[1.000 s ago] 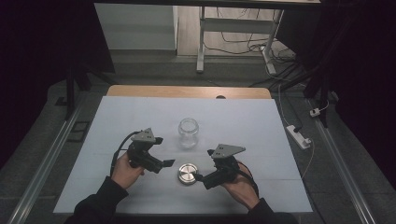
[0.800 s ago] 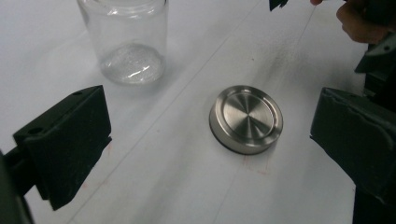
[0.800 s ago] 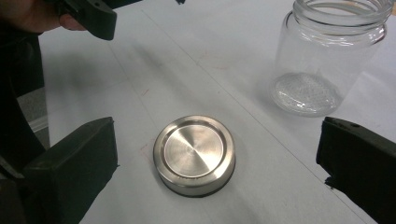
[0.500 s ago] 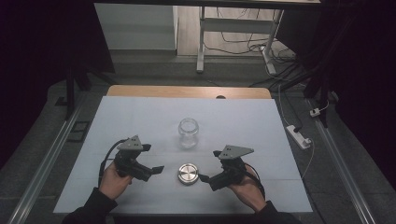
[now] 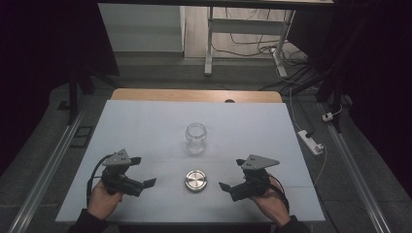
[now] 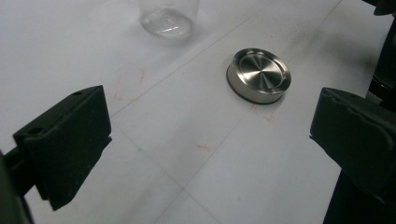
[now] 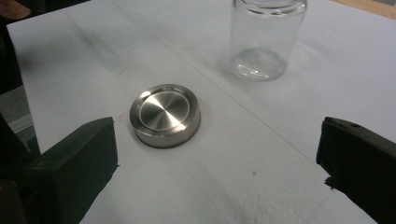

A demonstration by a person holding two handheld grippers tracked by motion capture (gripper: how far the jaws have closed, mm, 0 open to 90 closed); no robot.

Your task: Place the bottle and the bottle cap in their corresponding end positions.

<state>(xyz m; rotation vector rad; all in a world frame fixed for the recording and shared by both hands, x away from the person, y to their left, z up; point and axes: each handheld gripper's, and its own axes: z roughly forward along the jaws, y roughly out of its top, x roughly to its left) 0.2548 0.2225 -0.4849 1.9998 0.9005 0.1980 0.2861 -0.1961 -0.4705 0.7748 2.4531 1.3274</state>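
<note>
Left tool (image 5: pixel 144 172) sits in the lower left of the high view, held in a hand (image 5: pixel 103 200) at the near edge of the worktop (image 5: pixel 145 121). Its jaws are spread wide and grip nothing. Right tool (image 5: pixel 231 175) sits in the lower right of the high view, held in the other hand (image 5: pixel 273 204); its jaws are likewise spread wide and empty.

Metal lid (image 5: pixel 196 180) lies flat on the worktop at lower centre of the high view, between the two tools and apart from both. In the left gripper view the lid (image 6: pixel 258 75) appears in the upper right of centre, ahead of the jaws and outside the gap between them. In the right gripper view the lid (image 7: pixel 165 114) appears left of centre, just beyond the left-hand jaw, not touching it.

Glass jar (image 5: pixel 195 138) stands upright and uncapped at the centre of the high view, above the lid in the frame and near it, without contact. In the right gripper view the jar (image 7: pixel 266 37) occupies the upper right of centre; in the left gripper view its base (image 6: pixel 168 18) shows at the top edge.

Both tools rest low over the worktop, well apart from each other.
</note>
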